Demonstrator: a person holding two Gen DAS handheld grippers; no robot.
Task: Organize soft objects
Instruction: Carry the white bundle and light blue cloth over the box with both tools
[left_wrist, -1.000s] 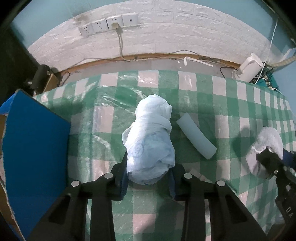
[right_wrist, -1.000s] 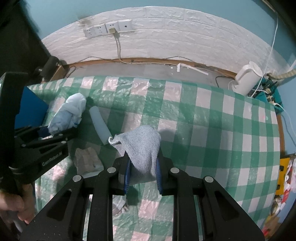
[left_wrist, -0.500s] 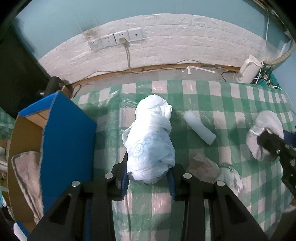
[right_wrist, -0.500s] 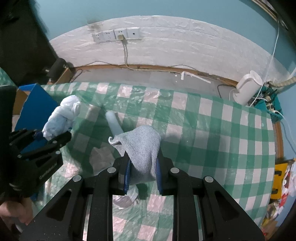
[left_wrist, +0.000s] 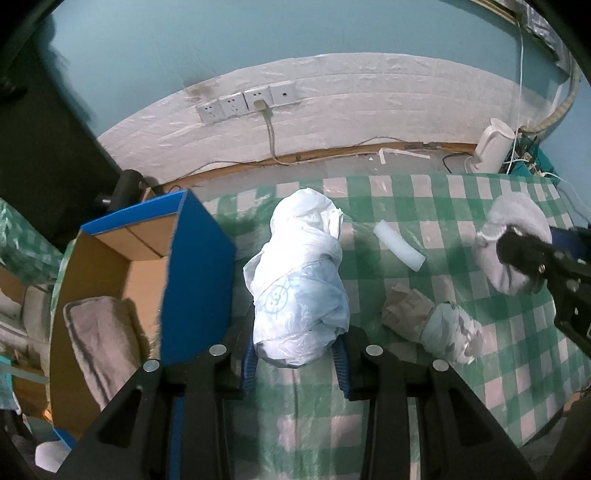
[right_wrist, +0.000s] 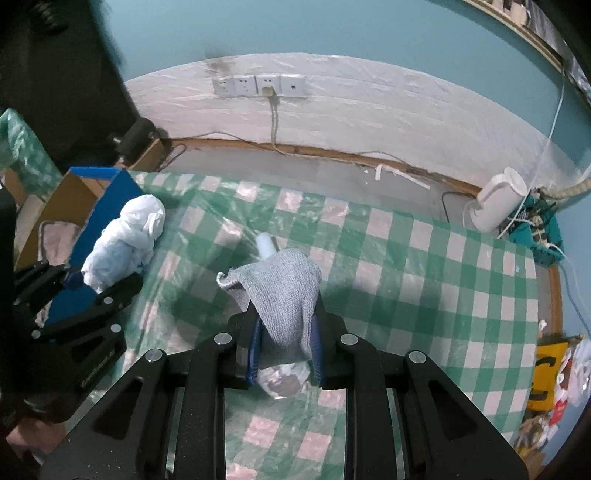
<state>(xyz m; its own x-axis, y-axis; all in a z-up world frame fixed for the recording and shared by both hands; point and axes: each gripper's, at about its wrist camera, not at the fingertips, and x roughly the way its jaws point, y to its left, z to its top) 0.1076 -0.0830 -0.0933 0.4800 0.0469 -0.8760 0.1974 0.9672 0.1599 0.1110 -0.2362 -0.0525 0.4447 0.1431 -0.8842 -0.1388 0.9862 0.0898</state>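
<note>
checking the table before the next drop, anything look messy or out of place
Loose items remain on the checked tablecloth: a white foam tube lying askew, and a crumpled brownish cloth touching a balled blue-white bundle. Nothing looks spilled or damaged.

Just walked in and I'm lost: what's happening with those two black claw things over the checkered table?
A person is tidying soft items with two handheld grippers. The left gripper grips a white plastic-bag bundle beside an open blue cardboard box that already holds a folded towel. The right gripper grips a grey knitted cloth. A white foam tube and a crumpled wad remain on the green checked tablecloth.
</note>
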